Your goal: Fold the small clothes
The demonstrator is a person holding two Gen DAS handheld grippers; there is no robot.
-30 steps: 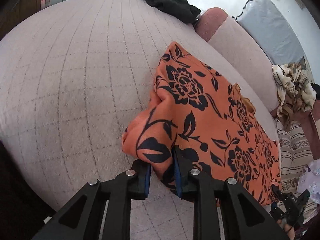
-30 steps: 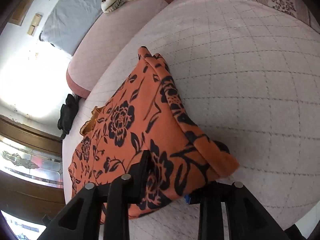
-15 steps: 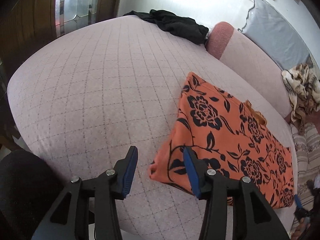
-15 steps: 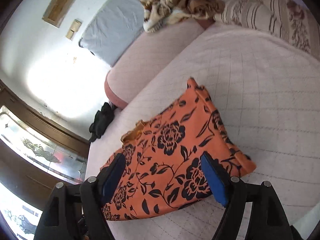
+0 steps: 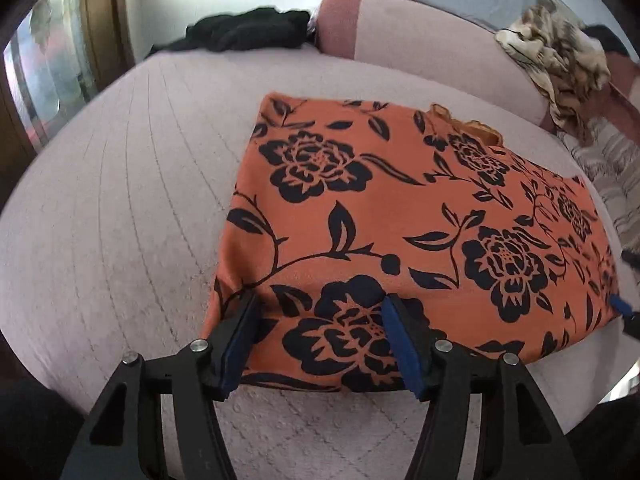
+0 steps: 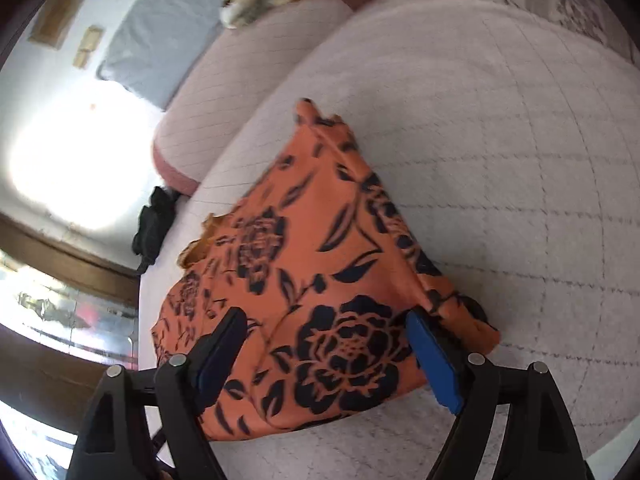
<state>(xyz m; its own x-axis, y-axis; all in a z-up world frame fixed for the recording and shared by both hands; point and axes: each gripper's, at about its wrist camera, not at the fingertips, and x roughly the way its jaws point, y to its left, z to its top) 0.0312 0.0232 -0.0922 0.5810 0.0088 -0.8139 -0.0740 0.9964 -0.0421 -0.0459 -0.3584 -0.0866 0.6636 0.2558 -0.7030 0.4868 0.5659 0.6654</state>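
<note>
The orange cloth [image 5: 400, 216] with black flowers lies folded on the pale pink bed [image 5: 120, 208], close to the bed's near edge. Its near edge is partly hidden behind the black fingers of both tools. In the right wrist view the cloth [image 6: 320, 300] looks blurry, and its near right corner is bunched up in a lump, so I cannot tell how many layers are there. A small yellow bit [image 5: 472, 124] peeks out at the cloth's far edge; what it is cannot be made out.

The left tool [image 5: 320, 336] has its two fingers wide apart, one on each side of the cloth's near left part. It grips nothing. The right tool [image 6: 328, 348] also has its fingers wide apart over the cloth's near right part, clamped on nothing. Whether the blue pads [image 6: 436, 364] touch the cloth is hard to tell. A tiny blue tip [image 5: 620, 304] of the right tool shows at the right rim of the left wrist view, mostly cut off.

A black piece of clothing [image 5: 248, 34] lies at the bed's far left corner. A brown and cream patterned cloth [image 5: 560, 60] is heaped on the padded headboard [image 5: 432, 36] at the far right, cut off in the right wrist view. A grey cushion [image 6: 160, 36] leans on the wall behind.
</note>
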